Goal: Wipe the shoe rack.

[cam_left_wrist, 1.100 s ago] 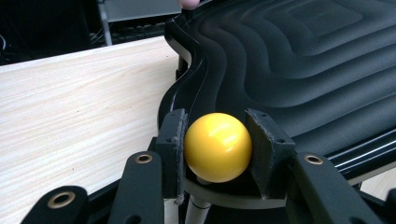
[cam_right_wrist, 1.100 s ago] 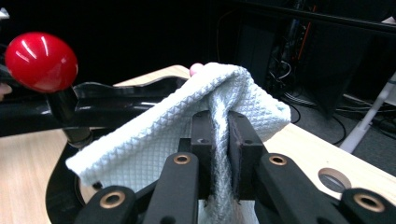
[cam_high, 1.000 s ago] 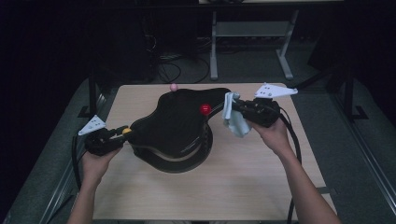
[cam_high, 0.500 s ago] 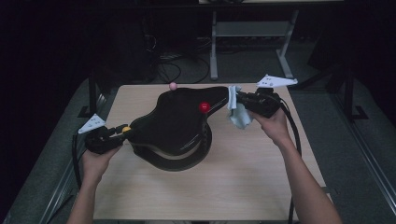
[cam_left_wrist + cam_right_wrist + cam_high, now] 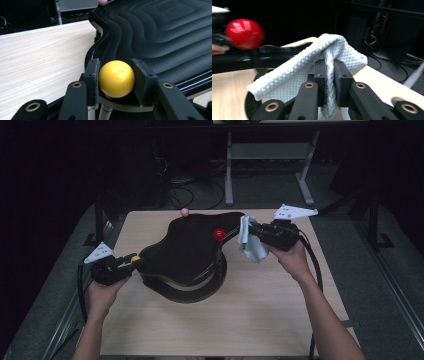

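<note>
Ripples run in stepped rings across the glossy black tray [image 5: 190, 252], a curvy moulded shape lying on the pale wood-grain table [image 5: 225, 320]. Three ball knobs stand at its rim: yellow [image 5: 116, 78], red [image 5: 219, 234], pink [image 5: 185, 211]. The left gripper [image 5: 131, 259], held level at the tray's near-left end, clamps the smooth yellow ball. The right gripper [image 5: 248, 236], beside the red knob, pinches a white waffle-weave cloth [image 5: 312, 68], bunched and drooping.
</note>
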`<state>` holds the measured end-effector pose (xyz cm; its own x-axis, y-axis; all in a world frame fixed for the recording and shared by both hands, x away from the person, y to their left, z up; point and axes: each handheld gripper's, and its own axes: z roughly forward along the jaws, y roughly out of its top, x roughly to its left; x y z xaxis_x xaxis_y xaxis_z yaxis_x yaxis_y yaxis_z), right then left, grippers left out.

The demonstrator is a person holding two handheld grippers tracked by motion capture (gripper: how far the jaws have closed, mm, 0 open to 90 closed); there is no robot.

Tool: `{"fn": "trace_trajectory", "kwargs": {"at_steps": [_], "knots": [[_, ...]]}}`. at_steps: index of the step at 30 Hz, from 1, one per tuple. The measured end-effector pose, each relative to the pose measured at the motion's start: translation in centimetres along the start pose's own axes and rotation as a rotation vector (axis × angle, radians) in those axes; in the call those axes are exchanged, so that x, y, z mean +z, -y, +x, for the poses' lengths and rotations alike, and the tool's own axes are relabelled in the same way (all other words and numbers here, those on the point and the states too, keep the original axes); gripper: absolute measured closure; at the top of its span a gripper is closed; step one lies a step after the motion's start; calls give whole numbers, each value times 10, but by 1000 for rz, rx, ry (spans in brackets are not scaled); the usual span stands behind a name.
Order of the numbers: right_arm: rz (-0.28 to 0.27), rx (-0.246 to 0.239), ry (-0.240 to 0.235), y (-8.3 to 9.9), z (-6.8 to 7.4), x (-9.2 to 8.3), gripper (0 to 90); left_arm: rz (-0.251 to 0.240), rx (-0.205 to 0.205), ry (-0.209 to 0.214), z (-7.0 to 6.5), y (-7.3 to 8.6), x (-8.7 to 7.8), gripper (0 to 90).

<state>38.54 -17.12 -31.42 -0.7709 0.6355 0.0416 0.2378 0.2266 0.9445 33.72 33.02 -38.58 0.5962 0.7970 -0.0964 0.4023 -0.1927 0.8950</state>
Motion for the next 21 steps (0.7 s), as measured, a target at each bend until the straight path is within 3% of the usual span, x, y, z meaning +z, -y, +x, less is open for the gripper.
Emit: {"fn": "trace_trajectory", "kwargs": {"at_steps": [3, 6, 9, 11, 17, 19, 21], "knots": [[6, -30, -35, -1, 14, 0, 817, -2, -2, 2, 0, 0, 0, 601], [21, -69, -24, -3, 19, 1, 817, -2, -2, 2, 1, 0, 0, 601], [6, -29, 18, -2, 7, 1, 817, -1, 1, 0, 0, 0, 0, 601], [3, -5, 19, -1, 3, 1, 817, -1, 1, 0, 0, 0, 0, 601], [18, -55, -29, -1, 20, 4, 817, -3, -4, 3, 1, 0, 0, 601], [26, -71, -8, -3, 19, 2, 817, -2, -1, 0, 1, 0, 0, 601], [12, -34, 28, -2, 10, 1, 816, -2, 0, -2, 1, 0, 0, 601]]}}
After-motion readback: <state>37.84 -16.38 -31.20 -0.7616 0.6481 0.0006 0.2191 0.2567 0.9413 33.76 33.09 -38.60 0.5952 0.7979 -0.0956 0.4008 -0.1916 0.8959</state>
